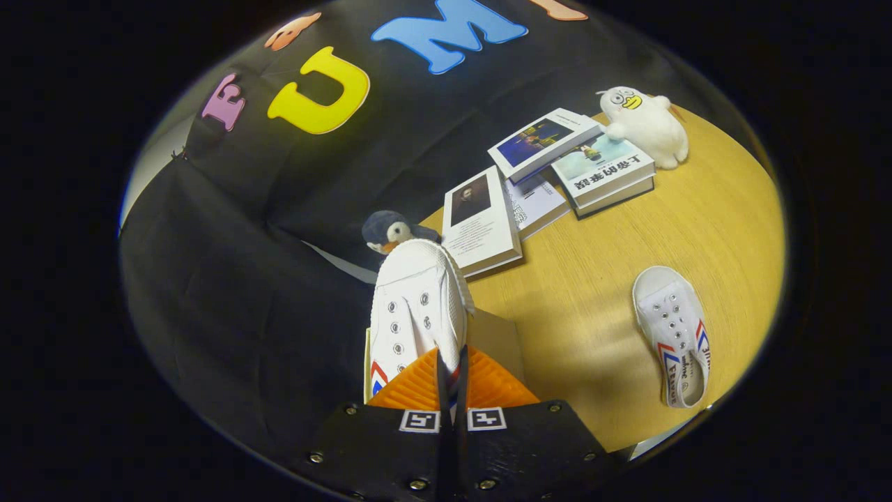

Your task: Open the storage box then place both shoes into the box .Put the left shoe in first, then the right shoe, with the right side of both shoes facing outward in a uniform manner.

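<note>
I had my gripper [451, 362] clamped on one shoe [417, 307] above the box [496, 335], toe forward; the other shoe [674, 335] waited near the table's [592, 279] edge.

Staged recording booth, draped in black cloth [230, 293], dressed as a homely corner: round wooden table [613, 279] strewn with paperback books [536, 181], two plush toys [644, 125], white canvas shoes [672, 335].
</note>
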The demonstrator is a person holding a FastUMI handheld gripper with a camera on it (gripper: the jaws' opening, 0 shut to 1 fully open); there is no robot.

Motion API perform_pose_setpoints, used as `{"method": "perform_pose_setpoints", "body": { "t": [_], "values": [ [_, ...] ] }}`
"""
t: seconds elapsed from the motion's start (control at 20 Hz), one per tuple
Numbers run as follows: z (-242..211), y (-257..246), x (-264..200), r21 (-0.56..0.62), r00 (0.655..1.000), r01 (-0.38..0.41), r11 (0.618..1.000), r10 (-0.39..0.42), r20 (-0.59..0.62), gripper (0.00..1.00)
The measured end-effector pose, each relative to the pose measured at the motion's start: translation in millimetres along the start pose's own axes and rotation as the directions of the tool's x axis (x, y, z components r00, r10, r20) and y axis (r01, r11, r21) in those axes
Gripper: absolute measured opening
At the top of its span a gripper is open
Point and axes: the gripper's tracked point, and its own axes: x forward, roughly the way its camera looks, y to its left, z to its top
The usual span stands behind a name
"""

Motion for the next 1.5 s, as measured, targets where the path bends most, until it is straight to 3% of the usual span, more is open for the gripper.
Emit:
{"method": "perform_pose_setpoints", "body": {
  "t": [0.6,0.85,1.3,1.5],
  "values": [
    [-66.8,45.6,64.8,-0.087,0.995,0.024,0.996,-0.032,-0.097,0.0],
    [-100.8,37.2,91.5,-0.145,0.983,0.08,0.986,-0.102,-0.151,0.0],
    [-133.5,20.5,136.7,-0.116,0.954,0.178,0.977,-0.2,-0.222,0.0],
    [-136.1,6.8,144.0,-0.212,0.927,0.26,0.942,-0.305,-0.217,0.0]
  ]
}}
